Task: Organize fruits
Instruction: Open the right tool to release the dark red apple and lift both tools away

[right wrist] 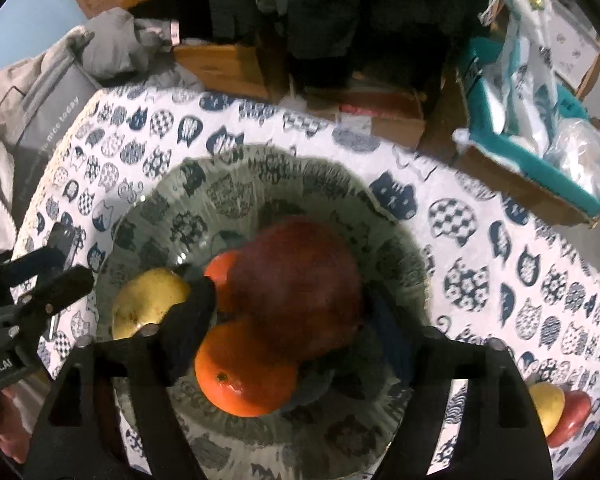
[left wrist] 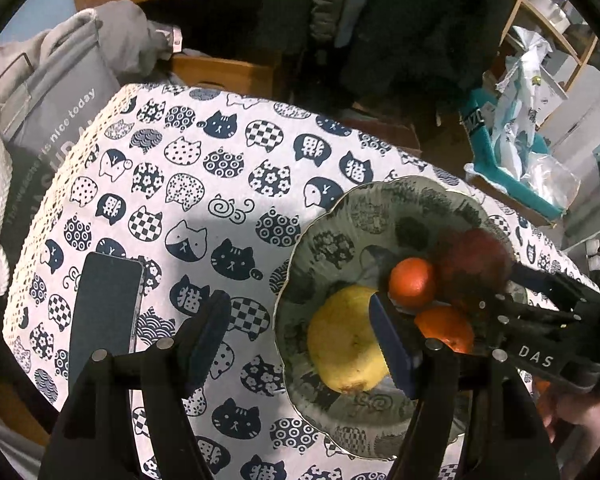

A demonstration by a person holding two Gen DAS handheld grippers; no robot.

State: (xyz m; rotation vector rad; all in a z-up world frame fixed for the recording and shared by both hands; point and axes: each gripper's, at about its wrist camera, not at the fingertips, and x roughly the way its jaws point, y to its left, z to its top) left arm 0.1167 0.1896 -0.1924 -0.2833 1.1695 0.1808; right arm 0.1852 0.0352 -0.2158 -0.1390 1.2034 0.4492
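Observation:
A glass plate (left wrist: 332, 216) (right wrist: 148, 220) on the cat-print cloth holds a yellow pear (left wrist: 344, 340) (right wrist: 148, 296), two oranges (left wrist: 412, 280) (left wrist: 446, 326) (right wrist: 244, 368) and a red apple (left wrist: 476, 256) (right wrist: 300, 288). My left gripper (left wrist: 296, 340) is open and empty above the plate's left rim, its right finger over the pear. My right gripper (right wrist: 292, 312) is open, its fingers on either side of the red apple in the plate. It reaches into the left wrist view from the right (left wrist: 500, 304). A second yellow fruit (right wrist: 548, 404) and a red fruit (right wrist: 576, 412) lie on the cloth at the right.
A dark phone (left wrist: 104, 312) lies on the cloth left of the plate. A grey bag (left wrist: 56, 108) and clothes sit past the table's left edge. A teal box with plastic bags (left wrist: 516, 152) stands at the far right. Wooden furniture is behind.

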